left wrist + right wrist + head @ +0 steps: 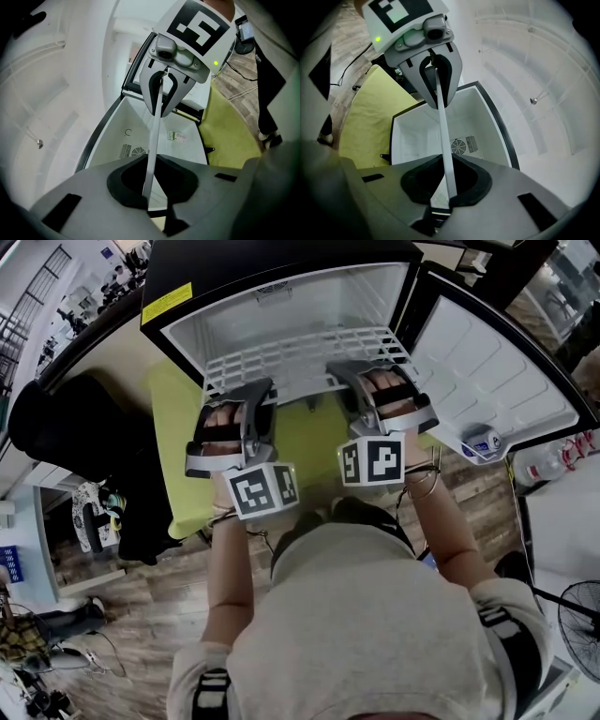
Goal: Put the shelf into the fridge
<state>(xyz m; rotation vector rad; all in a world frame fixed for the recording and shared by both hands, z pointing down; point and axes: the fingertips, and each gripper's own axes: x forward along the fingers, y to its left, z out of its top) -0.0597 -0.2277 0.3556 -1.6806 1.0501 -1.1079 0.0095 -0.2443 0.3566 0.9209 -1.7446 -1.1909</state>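
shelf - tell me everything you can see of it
The shelf is a flat white grid, wire by the look, lying in the mouth of the open fridge. The left gripper and right gripper each clamp its near edge. In their views it shows edge-on as a thin white strip.

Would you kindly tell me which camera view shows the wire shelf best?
The head view: it shows the shelf as a white grid from above, at the mouth of the open fridge. Each gripper view shows it only edge-on, as a thin white strip clamped between the jaws.
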